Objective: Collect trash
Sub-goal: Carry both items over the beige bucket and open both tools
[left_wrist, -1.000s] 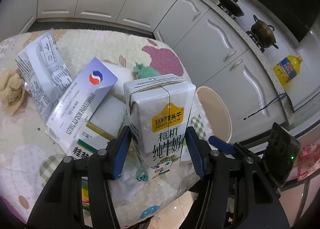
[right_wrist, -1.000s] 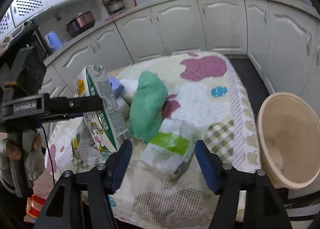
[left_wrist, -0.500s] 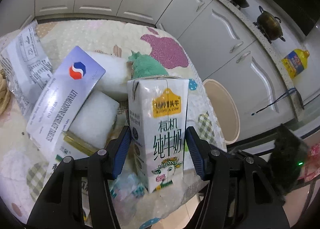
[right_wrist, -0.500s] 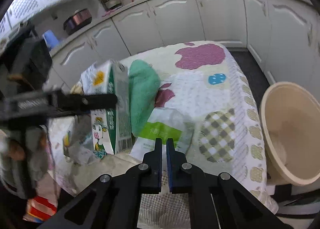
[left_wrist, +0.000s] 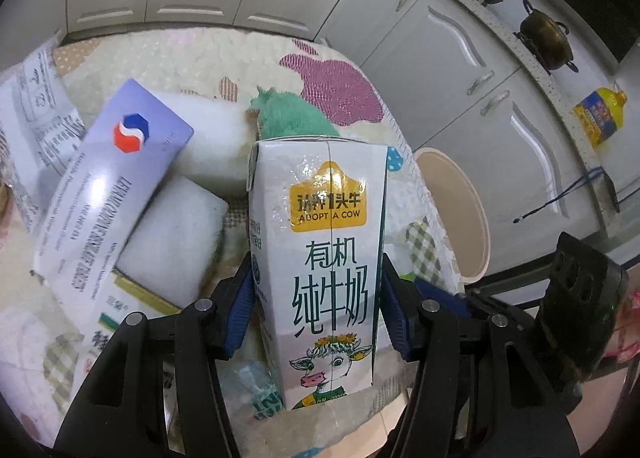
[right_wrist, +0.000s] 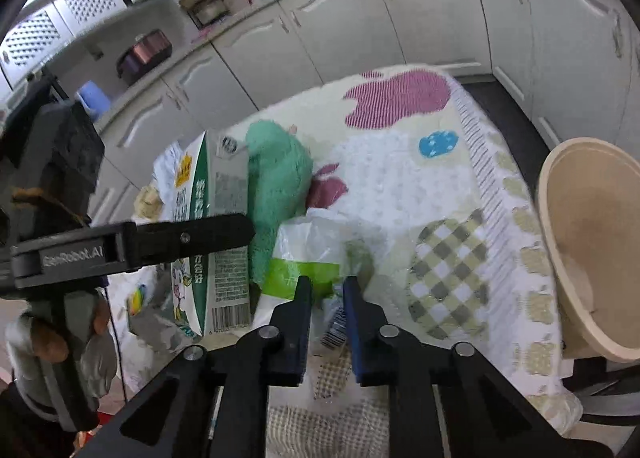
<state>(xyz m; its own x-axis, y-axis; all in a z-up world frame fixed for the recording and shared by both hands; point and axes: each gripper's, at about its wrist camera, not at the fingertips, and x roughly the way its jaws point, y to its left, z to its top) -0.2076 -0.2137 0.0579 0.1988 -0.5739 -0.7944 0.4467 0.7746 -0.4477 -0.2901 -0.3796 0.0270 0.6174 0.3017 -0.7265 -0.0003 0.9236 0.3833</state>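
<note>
Right tongs [right_wrist: 326,290] closed on wrapper [right_wrist: 308,254], milk carton [left_wrist: 320,242] still gripped

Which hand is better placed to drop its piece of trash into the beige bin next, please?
Right, probably: its gripper is shut on the plastic wrapper beside the beige bin.

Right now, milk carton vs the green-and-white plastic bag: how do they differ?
The milk carton is a rigid box standing upright; the green-and-white plastic bag is soft, crumpled and lies flat on the table cover. The left gripper clamps the carton's sides; the right gripper pinches the bag's edge, nearly shut. The carton carries a yellow badge and cartoon cow; the bag a green band. Both are gripped and sit near the beige bin.
</note>
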